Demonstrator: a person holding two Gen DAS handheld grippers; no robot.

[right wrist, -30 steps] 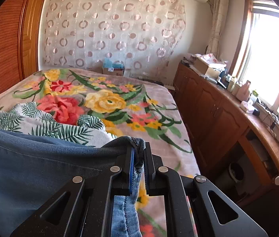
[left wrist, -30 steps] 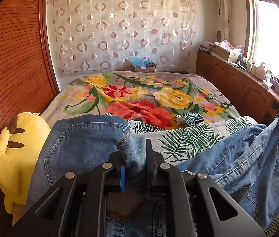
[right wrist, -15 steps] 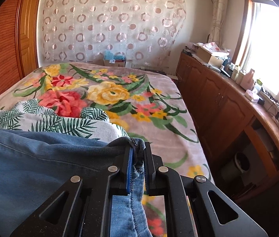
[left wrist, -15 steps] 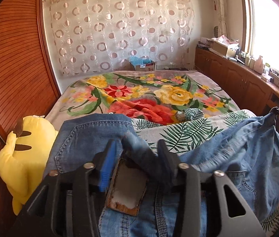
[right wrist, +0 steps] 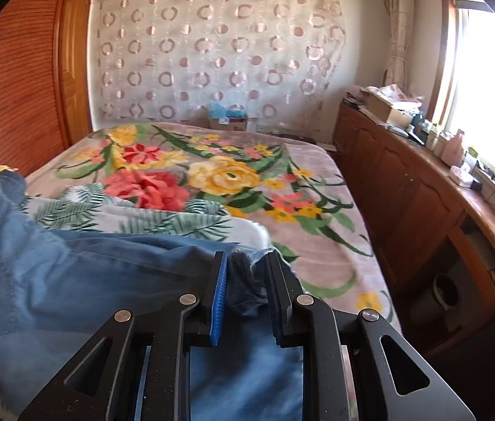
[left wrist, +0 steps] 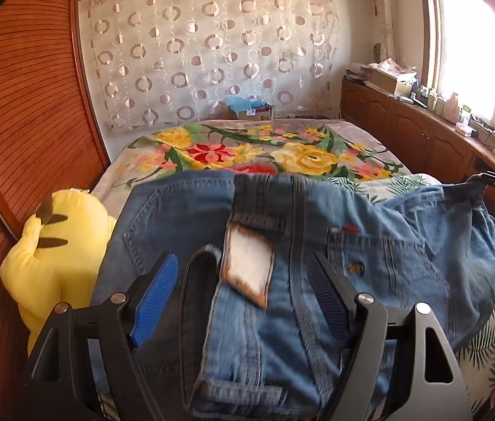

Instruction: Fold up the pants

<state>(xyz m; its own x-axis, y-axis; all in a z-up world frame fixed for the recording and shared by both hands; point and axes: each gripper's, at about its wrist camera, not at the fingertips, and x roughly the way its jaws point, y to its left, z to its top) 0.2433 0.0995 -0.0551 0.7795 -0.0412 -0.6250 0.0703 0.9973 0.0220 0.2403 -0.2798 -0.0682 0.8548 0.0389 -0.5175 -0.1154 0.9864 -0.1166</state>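
Observation:
Blue jeans (left wrist: 405,245) lie spread across the near end of the bed, the waistband with its pale leather patch (left wrist: 249,268) towards me. My left gripper (left wrist: 243,291) hovers over that waistband. Its jaws are opening wide and the denim lies loose between the blue pads (left wrist: 156,293), untouched by them. In the right wrist view the jeans (right wrist: 89,280) run off to the left. My right gripper (right wrist: 247,294) sits at their end, its jaws opening, with a slack bunch of denim hem (right wrist: 247,277) still between the pads.
A yellow plush toy (left wrist: 54,245) sits against the slatted wooden wardrobe (left wrist: 19,122) at the left. A floral blanket (right wrist: 229,175) and a palm-leaf sheet (right wrist: 135,217) cover the bed. Wooden cabinets (right wrist: 405,193) with clutter on top line the right wall under the window.
Both grippers were shut on folds of denim. The left jaws have spread wide and the waistband now lies flat. The right jaws have parted slightly. Both hands have drawn back.

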